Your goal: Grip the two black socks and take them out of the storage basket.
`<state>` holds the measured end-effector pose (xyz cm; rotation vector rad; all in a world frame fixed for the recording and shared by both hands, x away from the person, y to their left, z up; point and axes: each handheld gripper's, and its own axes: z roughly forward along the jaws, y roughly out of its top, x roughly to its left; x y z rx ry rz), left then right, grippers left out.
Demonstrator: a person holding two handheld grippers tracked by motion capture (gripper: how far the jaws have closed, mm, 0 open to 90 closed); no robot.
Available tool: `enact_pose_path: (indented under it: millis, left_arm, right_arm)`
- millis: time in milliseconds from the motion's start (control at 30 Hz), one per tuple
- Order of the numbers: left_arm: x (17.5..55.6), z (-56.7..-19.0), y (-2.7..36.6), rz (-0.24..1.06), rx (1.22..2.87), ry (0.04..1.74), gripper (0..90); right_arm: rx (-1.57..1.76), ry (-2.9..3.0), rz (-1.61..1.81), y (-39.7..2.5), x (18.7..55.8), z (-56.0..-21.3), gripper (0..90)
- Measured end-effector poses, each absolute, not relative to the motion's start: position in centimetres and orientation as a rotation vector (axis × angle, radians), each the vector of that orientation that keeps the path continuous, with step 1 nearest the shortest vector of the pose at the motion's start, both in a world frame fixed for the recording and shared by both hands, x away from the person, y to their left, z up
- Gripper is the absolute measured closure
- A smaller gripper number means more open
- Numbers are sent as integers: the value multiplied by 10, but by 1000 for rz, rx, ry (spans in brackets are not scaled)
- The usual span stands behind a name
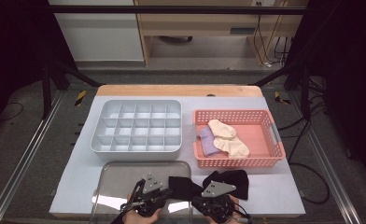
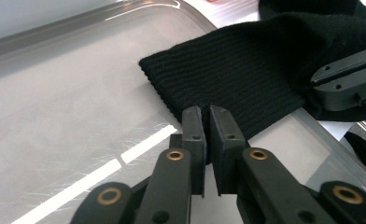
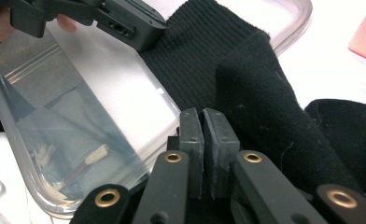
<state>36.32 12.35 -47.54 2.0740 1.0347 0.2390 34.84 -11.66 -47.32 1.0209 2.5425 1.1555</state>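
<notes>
Hidden and cut-off parts

The person's hands (image 1: pixel 141 215) run off the bottom edge of the high view. The tray's (image 1: pixel 111 173) near rim is cut there too. In the basket (image 1: pixel 274 135), the purple cloth (image 1: pixel 207 141) lies partly under the cream cloth (image 1: pixel 228 137). Whether the left tool (image 2: pixel 206 122) pinches the black sock (image 2: pixel 237 74) cannot be told.

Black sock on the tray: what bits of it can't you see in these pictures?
- High view: the black sock near edge is covered by the left gripper and right gripper.
- Right gripper view: its toe end runs past the frame edge.
- Left gripper view: the pinched hem is behind the jaws.
</notes>
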Motion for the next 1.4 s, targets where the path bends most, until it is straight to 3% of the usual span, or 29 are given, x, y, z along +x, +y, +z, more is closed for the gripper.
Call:
enact_pose_path:
  millis: [433,700,933,1133,1400]
  left_arm:
    - [363,-465,147,247,2059,1037,869]
    - [368,-467,159,254,2091,1058,868]
    - [368,-467,159,263,2080,1061,863]
    - [368,-468,159,266,2070,1068,863]
    - [368,-468,160,267,2061,1076,863]
  right_arm:
    - [1200,2254,1427,-154,364,-442,876]
    - [1342,2234,1212,-158,392,-466,868]
    - [1255,2223,1267,-154,383,-452,774]
    - [1167,2238,1332,-147,369,-439,753]
    - [1180,2372,1223,-124,367,-468,648]
